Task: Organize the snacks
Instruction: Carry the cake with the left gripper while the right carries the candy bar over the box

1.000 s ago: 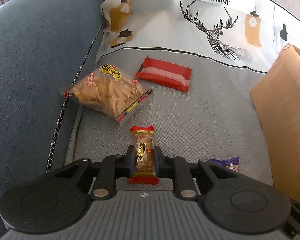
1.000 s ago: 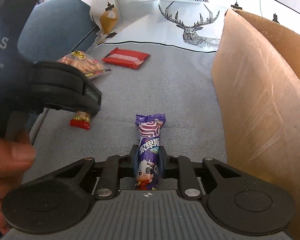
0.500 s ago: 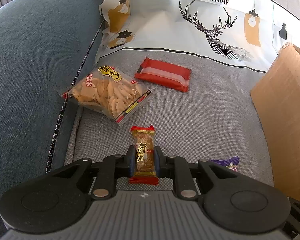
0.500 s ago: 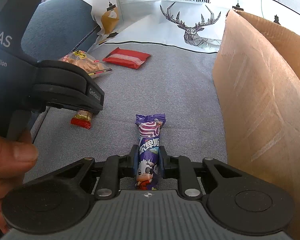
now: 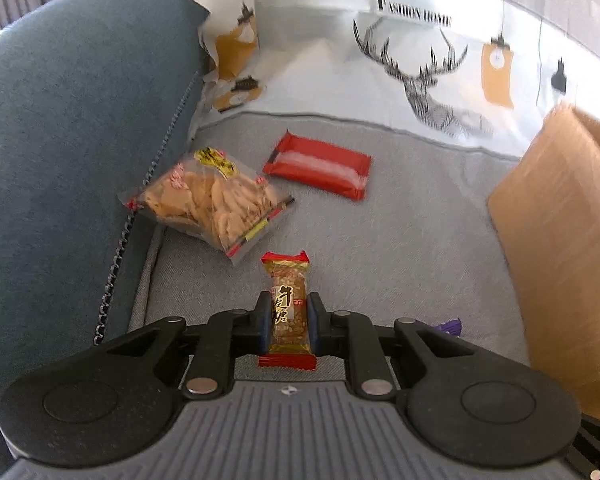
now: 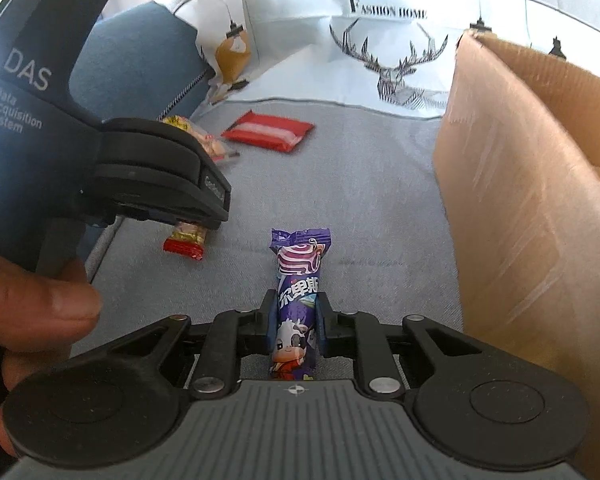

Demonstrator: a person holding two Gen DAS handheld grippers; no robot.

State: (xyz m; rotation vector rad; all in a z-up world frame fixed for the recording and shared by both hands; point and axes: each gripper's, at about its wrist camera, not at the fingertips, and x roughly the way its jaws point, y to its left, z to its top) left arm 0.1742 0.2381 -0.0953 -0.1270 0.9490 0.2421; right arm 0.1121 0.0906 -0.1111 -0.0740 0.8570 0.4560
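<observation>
My left gripper (image 5: 288, 306) is shut on a brown peanut candy bar (image 5: 287, 280) with red ends, held lengthwise low over the grey seat cushion (image 5: 400, 248). My right gripper (image 6: 297, 306) is shut on a purple candy packet (image 6: 300, 258) with a cartoon cow on it. In the right wrist view the left device's body (image 6: 60, 128) fills the left side, with a hand (image 6: 40, 304) around it and the peanut bar's red end (image 6: 184, 242) showing beneath. An open cardboard box (image 6: 520, 200) stands on the right.
A clear bag of crackers (image 5: 208, 204) and a red packet (image 5: 320, 164) lie farther back on the cushion. A blue sofa arm (image 5: 68, 140) rises on the left. A white deer-print cover (image 5: 420, 80) lines the back. The box wall (image 5: 560, 240) stands close on the right.
</observation>
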